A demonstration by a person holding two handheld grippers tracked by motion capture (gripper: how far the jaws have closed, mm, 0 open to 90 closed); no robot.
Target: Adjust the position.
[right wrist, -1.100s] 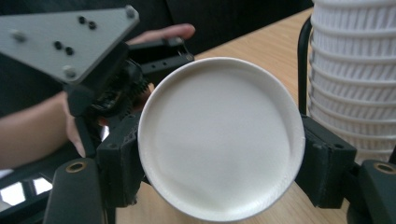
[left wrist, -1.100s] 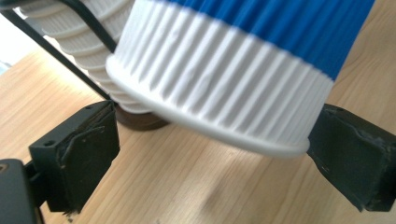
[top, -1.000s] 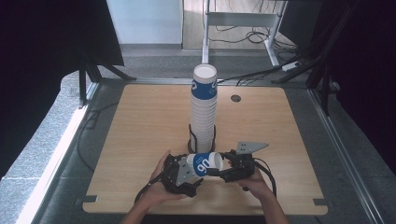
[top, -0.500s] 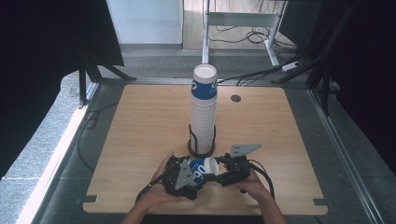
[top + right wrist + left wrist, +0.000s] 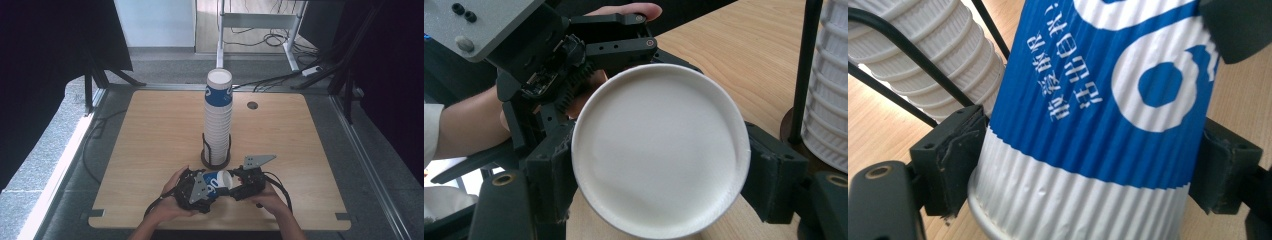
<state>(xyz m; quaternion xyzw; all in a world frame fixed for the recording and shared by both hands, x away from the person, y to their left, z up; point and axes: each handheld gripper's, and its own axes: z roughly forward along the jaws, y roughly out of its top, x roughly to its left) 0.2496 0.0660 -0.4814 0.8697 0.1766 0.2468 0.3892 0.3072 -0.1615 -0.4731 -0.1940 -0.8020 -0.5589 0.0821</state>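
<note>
- A blue-and-white ribbed paper cup (image 5: 216,181) lay on its side low in the middle of the high view, held between the two grippers just above the near edge of the light wooden table (image 5: 150,135).
- The left gripper (image 5: 1088,165) had just been closing; in the left gripper view its black pads sat against both sides of the cup's ribbed wall, near the white band at the bottom of the frame.
- The right gripper (image 5: 659,175) had just eased open a little; in the right gripper view its pads stood at either side of the cup's round white end, touching or very nearly so, and I could not tell which.
- A tall stack of white ribbed paper cups (image 5: 218,117), topped with a blue one, stood in a black wire holder (image 5: 216,155) at the middle of the frame, just beyond the grippers.
- The tabletop lay open to the left and right of the stack, out to the rounded far corners.
- A small round cable hole (image 5: 252,105) sat right of the stack, towards the far edge.
</note>
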